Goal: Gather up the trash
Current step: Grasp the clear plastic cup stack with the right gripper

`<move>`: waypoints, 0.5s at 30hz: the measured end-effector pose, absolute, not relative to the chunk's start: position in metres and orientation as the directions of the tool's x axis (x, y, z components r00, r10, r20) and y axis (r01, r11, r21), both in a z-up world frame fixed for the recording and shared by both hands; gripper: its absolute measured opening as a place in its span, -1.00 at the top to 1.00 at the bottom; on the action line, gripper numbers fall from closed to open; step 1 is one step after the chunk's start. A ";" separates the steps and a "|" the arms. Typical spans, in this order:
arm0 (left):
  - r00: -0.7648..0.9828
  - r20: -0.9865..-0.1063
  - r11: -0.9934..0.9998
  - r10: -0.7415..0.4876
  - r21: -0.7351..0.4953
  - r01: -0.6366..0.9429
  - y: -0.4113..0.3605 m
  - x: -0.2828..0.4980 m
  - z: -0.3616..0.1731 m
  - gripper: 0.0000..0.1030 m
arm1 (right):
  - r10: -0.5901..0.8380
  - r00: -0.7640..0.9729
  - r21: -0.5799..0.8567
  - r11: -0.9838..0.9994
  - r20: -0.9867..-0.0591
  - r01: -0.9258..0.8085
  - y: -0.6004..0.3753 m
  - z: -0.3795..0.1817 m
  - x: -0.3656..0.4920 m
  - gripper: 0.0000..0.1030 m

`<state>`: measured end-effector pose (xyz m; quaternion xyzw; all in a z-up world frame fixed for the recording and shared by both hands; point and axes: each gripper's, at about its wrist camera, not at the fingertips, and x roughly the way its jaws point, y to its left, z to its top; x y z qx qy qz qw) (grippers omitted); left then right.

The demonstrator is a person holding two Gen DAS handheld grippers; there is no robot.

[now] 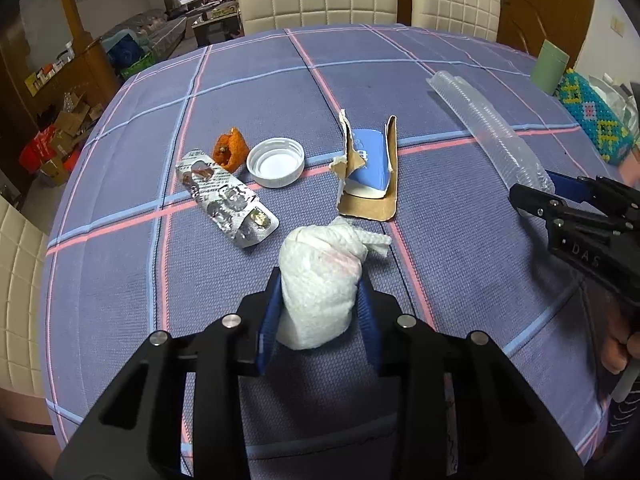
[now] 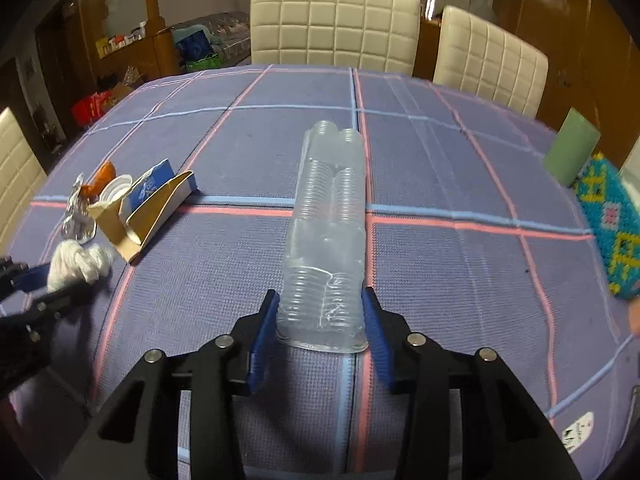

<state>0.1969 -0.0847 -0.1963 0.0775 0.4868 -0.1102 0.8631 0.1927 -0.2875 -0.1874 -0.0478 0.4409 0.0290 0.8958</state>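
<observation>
Left wrist view: the left gripper (image 1: 320, 300) has its blue fingers (image 1: 269, 320) pressed against both sides of a wadded white paper towel (image 1: 320, 280), pinching it just above the checked blue tablecloth (image 1: 120, 280). Beyond the wad lie a used silver pill pack (image 1: 228, 200), a scrap of orange peel (image 1: 231, 150), a white bottle cap (image 1: 275, 162) sitting mouth up, and a torn cardboard box (image 1: 370, 172) with a blue and white face. The peel and the cap are just beside each other; the pill pack lies near both.

From the right wrist camera, the right gripper (image 2: 322, 320) clasps the near end of a long clear sleeve of plastic cups (image 2: 328, 232), a blue finger on each side touching it. The sleeve stretches away across the cloth toward two cream chairs (image 2: 336, 28). To the far right stand a pale green tumbler (image 2: 572, 152) and a bright beaded box (image 2: 612, 224), near each other and well apart from the litter on the left.
</observation>
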 end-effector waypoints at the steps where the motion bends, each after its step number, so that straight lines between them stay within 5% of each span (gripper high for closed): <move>1: 0.506 -0.855 0.963 -0.117 0.027 0.267 -0.083 0.194 -0.194 0.30 | -0.002 0.624 -0.078 0.993 -0.781 -0.094 -0.285 -0.185 0.188 0.23; 15: 0.580 -0.806 0.972 -0.121 0.022 0.235 -0.048 0.153 -0.157 0.30 | 0.076 0.699 -0.144 0.957 -0.711 -0.251 -0.228 -0.146 0.138 0.23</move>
